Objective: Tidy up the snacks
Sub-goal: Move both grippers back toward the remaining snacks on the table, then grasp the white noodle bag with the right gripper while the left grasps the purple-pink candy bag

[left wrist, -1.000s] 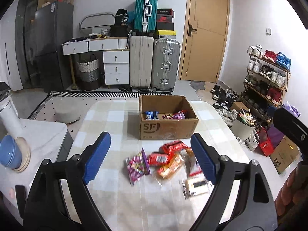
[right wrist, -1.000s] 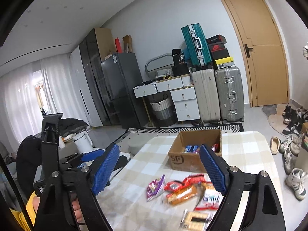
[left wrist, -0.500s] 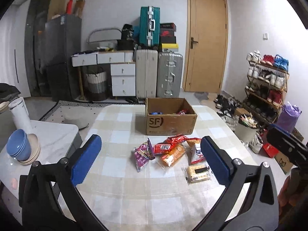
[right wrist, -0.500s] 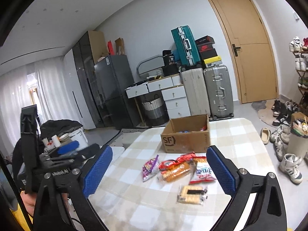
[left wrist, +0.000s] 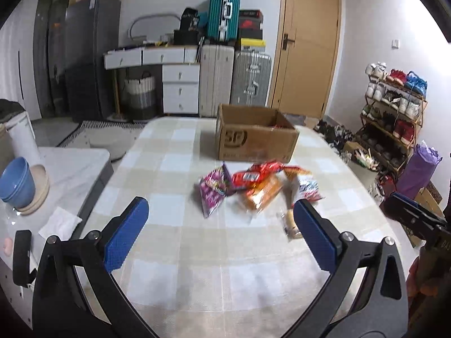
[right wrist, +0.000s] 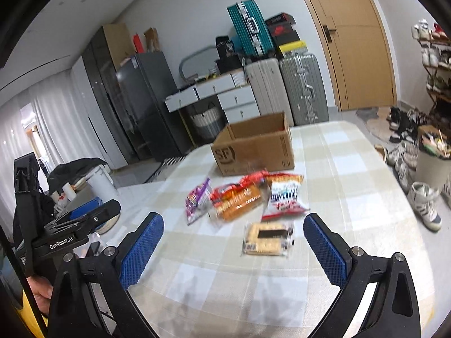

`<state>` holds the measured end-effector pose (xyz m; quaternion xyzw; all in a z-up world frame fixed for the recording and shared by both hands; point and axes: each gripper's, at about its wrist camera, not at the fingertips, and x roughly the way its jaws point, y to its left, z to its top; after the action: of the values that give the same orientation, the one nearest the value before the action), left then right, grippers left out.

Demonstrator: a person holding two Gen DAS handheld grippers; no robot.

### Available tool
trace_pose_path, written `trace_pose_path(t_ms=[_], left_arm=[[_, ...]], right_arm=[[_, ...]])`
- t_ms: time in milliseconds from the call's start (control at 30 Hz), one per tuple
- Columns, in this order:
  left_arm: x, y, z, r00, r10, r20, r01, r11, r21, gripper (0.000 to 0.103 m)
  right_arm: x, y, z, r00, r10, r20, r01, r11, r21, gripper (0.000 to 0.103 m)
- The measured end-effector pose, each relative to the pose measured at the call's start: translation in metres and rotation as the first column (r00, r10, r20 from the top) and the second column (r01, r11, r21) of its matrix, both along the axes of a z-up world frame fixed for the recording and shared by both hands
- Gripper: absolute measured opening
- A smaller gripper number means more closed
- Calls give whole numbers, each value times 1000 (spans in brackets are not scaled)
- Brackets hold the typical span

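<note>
Approach step: left hand-held gripper (left wrist: 218,232) and right hand-held gripper (right wrist: 233,246) spread wide, empty, jaws just opened. Cracker packet (right wrist: 267,238) nearest right. Next: descend, clamp, carry to cardboard box (right wrist: 255,148).

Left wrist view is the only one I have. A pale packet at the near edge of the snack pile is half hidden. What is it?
Observer: A clear cracker packet. It lies flat and shows whole in the right wrist view.
Operator: Does the right gripper hold it?
Observer: No. The right gripper touches nothing; its jaws have just been opening and stand wide, with no pad on the packet.
Operator: What lies just behind the packet?
Observer: A white bag with red and blue print, face up.
</note>
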<state>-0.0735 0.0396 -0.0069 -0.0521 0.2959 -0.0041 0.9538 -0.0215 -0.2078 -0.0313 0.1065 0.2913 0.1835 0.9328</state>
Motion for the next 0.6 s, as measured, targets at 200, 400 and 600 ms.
trace_pose_path(t_ms=[200,400,600], left_arm=[[44,16,-42,994,20,-106,-23,999,-34,103],[92,27,-73,984,32,-175,-40,998,-43,103],[144,40,-96,967,12,-253,-47,990,-133,103]], right_arm=[[26,6,-27,998,10,-59,-11,1000,-12,101],[55,8,-45,997,16,-76,-17,1000,-13,101],[85,6,-48,997,10,-76,-11,1000,-9,101]])
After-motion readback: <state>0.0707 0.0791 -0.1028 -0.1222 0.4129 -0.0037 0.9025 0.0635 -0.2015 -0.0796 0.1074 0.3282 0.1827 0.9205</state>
